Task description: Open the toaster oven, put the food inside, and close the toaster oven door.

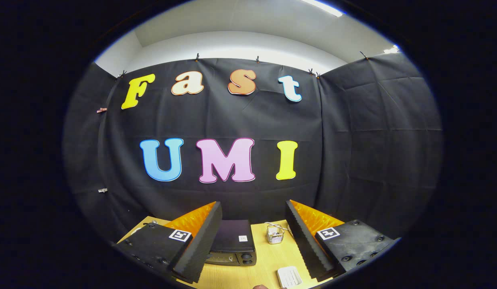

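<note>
Two fingers are standing wide apart with nothing between them, and the gripper (252,237) is hovering high above the worktop (268,261), looking down and across it. Between the fingers, and partly hiding behind the left one, a dark toaster oven (233,243) is sitting on the wood; its flat top and a strip of front panel with two knobs are facing the camera. From this height I cannot tell whether the door is standing shut or ajar, so the scene is fitting either a closed oven waiting for food or one already loaded and closed again. Just right of the oven, beyond the fingers, a small wire basket (275,234) is standing, its contents too small to make out. Nearer, by the inner edge of the right finger, a white ridged item (289,276) is lying flat; it may be the food or a tray.

Risks, as I am judging them: the left finger is masking the oven's side, so a descent could be clipping the casing; the light basket could be tipping under a stray brush.
</note>
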`<move>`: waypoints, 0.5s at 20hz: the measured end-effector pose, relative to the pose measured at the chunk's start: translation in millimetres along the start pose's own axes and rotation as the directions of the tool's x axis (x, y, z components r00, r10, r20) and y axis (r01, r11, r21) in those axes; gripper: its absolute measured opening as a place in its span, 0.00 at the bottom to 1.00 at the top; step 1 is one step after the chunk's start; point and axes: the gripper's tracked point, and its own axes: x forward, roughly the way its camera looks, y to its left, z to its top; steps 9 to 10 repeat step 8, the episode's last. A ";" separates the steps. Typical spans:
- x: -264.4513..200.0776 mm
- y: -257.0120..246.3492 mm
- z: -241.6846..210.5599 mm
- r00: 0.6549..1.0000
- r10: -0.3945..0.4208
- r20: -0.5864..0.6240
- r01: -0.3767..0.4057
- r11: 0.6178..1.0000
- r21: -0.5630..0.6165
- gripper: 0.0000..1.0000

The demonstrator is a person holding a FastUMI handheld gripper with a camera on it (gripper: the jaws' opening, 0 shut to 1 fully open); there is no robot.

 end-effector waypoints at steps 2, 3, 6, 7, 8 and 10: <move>4.1 3.9 -5.7 1.000 0.006 -0.011 -0.006 1.000 -0.007 0.97; 6.9 5.8 -9.2 1.000 0.009 -0.016 -0.009 1.000 -0.011 0.97; 12.7 9.2 -11.7 1.000 0.010 -0.022 -0.010 1.000 -0.005 0.97; 14.4 11.4 -12.8 1.000 0.013 -0.028 -0.013 1.000 0.003 0.97; 15.3 11.3 -16.8 0.999 0.010 -0.038 -0.010 1.000 0.008 0.97; 15.3 11.3 -16.8 0.999 0.010 -0.038 -0.010 1.000 0.008 0.97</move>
